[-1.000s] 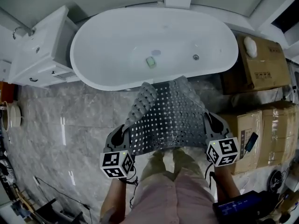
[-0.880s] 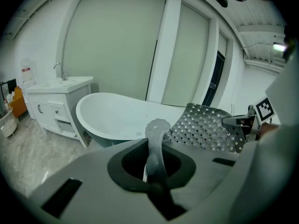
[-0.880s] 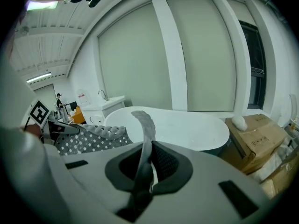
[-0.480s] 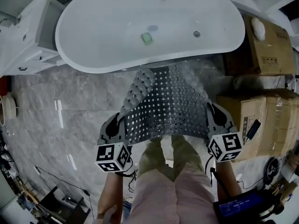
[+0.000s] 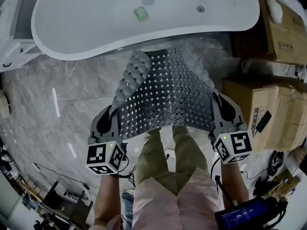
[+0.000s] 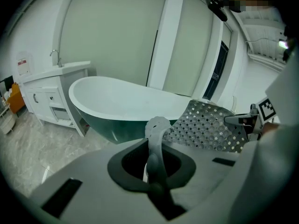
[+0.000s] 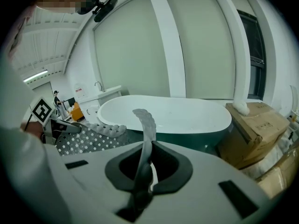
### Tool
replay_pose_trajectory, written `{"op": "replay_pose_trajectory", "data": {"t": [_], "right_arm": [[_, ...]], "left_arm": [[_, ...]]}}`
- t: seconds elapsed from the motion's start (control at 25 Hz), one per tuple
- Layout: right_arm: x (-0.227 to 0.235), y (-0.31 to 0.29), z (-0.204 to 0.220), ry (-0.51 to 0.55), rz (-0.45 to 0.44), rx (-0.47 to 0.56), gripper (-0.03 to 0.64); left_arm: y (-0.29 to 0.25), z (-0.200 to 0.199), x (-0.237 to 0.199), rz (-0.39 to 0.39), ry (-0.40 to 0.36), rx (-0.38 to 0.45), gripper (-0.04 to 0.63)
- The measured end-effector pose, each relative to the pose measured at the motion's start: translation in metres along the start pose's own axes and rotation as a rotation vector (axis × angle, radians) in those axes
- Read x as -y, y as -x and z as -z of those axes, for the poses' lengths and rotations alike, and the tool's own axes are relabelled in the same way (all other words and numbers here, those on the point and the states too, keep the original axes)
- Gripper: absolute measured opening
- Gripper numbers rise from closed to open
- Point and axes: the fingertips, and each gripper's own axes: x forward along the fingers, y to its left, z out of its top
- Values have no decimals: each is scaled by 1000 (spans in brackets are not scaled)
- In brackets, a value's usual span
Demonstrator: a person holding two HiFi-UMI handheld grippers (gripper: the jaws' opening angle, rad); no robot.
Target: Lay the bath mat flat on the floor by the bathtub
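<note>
A grey perforated bath mat (image 5: 165,95) hangs stretched between my two grippers above the marble floor (image 5: 62,104), its far end close to the white bathtub (image 5: 96,18). My left gripper (image 5: 111,122) is shut on the mat's near left corner, whose edge (image 6: 156,134) stands up between the jaws. My right gripper (image 5: 216,114) is shut on the near right corner, where the mat's edge (image 7: 145,125) rises from the jaws. The mat's left side curls upward. The person's legs (image 5: 168,152) stand under the mat's near edge.
Cardboard boxes (image 5: 273,114) are stacked at the right, close to the right gripper. A white vanity cabinet (image 5: 14,28) stands left of the tub. A small green item (image 5: 141,13) and a drain (image 5: 200,8) lie inside the tub. Cables and gear (image 5: 57,200) clutter the lower left floor.
Both grippers have sunk with the mat toward the floor, and the view has tipped so the tub sits higher in the head view. The mat stays gripped at both corners.
</note>
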Motion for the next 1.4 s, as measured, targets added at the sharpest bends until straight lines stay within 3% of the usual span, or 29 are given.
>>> {"op": "replay_pose_trajectory", "data": {"t": [0.2,0.6,1.16,1.4], "right_arm": [[17,-26,42,20,-14,-21,26],[31,-55,88,19,14,-36,26],[25,-36,93,20,129,-18,26],[19,-46,90,39,105,-14,26]], "left_arm": [[-40,39,2,-6,1,-28,37],[-74,72,-10,-9,-18,-41,37],[-61,74,-12,66,-15,-15,37],[-62,71,-8,67,-12,-25,37]]}}
